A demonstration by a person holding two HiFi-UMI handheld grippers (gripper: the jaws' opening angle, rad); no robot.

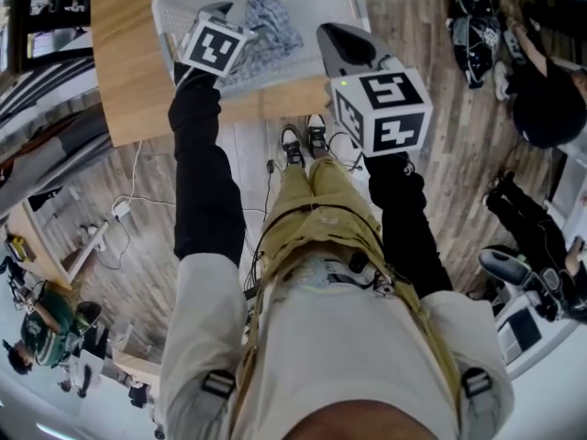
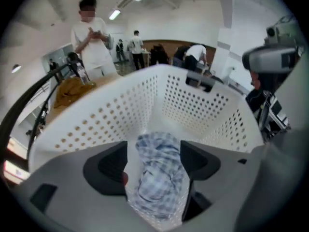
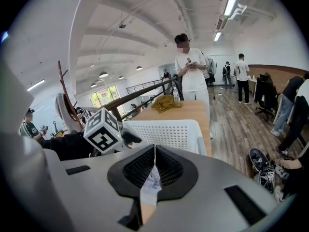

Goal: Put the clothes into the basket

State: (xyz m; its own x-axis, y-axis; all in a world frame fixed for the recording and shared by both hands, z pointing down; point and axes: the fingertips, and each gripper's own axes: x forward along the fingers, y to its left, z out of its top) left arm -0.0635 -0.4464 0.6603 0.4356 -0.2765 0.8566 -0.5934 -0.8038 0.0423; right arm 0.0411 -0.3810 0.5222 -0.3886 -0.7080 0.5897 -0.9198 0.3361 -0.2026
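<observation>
Blue-and-white checked cloth (image 1: 271,26): crumpled inside white perforated plastic basket (image 2: 111,115), down on its floor, straight ahead of and below left gripper (image 2: 153,161). Framed in the gap between those jaws, yet clear of both pads; jaws spread wide, holding nothing. Long axis of the heap roughly in line with the jaws' pointing direction, running from near wall toward far corner. Left hand plainly the nearer one, poised over the basket's left half. Right gripper (image 3: 153,173) off to the right, above the basket's right rim; jaws drawn together to a slit, with a pale sliver showing in it. Pinched scrap or just basket seen through: impossible to say. Judged from this: checked cloth already delivered, so nothing left there but lifting the spread jaws out clear of the walls. Beyond the far wall, up-left of the left jaws, mustard-yellow garment (image 2: 72,92) heaped on light wooden surface (image 1: 128,71), well apart from both grippers. Probably next candidate, reachable only past the basket.
</observation>
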